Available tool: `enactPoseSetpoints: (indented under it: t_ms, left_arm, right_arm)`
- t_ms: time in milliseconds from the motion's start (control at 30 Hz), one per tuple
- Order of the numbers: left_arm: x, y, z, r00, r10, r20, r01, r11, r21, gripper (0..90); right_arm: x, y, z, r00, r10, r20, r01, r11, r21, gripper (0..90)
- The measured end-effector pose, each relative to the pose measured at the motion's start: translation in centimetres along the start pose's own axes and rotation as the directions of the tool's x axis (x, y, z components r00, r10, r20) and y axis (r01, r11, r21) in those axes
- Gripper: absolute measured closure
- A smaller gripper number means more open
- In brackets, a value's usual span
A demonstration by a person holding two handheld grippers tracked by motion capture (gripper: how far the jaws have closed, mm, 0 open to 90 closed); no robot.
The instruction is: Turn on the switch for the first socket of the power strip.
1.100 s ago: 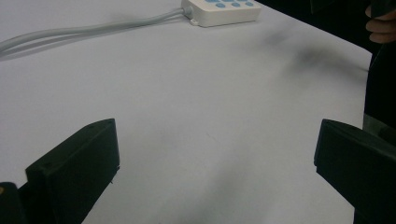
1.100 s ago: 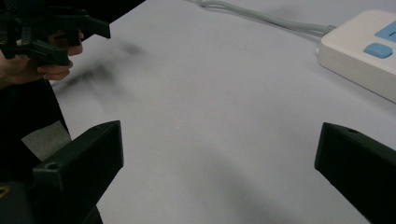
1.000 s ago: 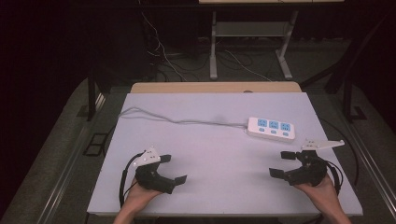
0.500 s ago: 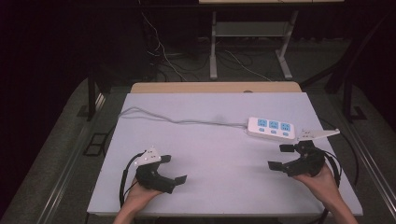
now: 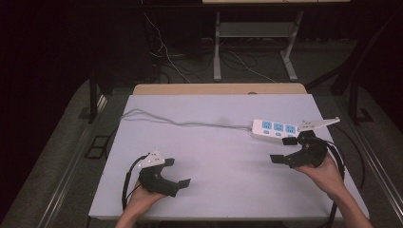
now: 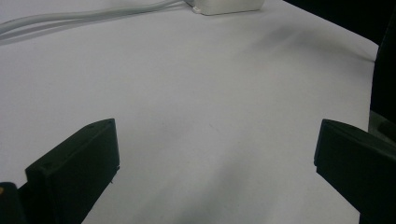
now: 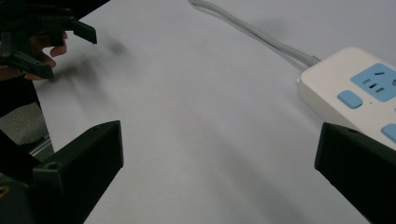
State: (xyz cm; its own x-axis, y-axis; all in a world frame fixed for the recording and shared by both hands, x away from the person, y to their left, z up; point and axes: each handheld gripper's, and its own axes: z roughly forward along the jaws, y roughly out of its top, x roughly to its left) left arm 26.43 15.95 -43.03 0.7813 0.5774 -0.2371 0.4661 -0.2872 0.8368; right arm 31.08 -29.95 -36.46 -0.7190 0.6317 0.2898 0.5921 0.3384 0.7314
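Observation:
A white power strip (image 5: 275,129) with blue sockets lies at the right of the pale table (image 5: 214,147). Its grey cable (image 5: 190,124) runs left across the table's far half. My right gripper (image 5: 283,150) hovers just in front of the strip, open, nothing between its jaws. In the right gripper view the strip (image 7: 355,88) lies just beyond the right jaw, and its cable (image 7: 252,30) leads away. My left gripper (image 5: 177,172) stands open at the front left with nothing in it. The left gripper view shows the strip's end (image 6: 229,5) and cable (image 6: 70,18) far ahead.
A wooden desk edge (image 5: 218,89) borders the table's far side. Behind it, on the dark floor, are a metal stand (image 5: 217,47) and loose cables (image 5: 161,52). The right gripper's own black cable (image 5: 349,156) loops by the table's right edge.
My right gripper has moved forward and a little left, close to the power strip. The left gripper has stayed where it was.

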Motion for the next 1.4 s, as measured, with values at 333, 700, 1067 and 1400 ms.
enactPoseSetpoints:
  t_ms: [333,700,1067,1400]
  left_arm:
    - [0.1,0.0,-0.1,1.0,-0.006,-0.004,0.006,1.0,-0.007,0.0]
    - [0.2,0.0,-0.3,0.9997,-0.016,-0.018,0.016,0.9997,-0.019,0.0]
    - [0.3,0.0,-0.2,0.9997,-0.019,-0.017,0.019,0.9996,-0.019,0.0]
    - [0.4,0.0,-0.2,0.9993,-0.036,-0.005,0.036,0.999,-0.026,0.0]
  right_arm:
    - [-1.1,1.5,0.2,0.9999,0.006,0.016,-0.006,1.0,0.015,0.8]
    - [-2.5,3.2,0.8,0.9991,0.027,0.032,-0.029,0.999,0.039,0.8]
    - [-3.8,3.9,1.9,0.9978,0.046,0.047,-0.049,0.996,0.073,0.8]
    - [-5.3,3.9,2.5,0.9921,0.096,0.08,-0.102,0.992,0.072,0.8]
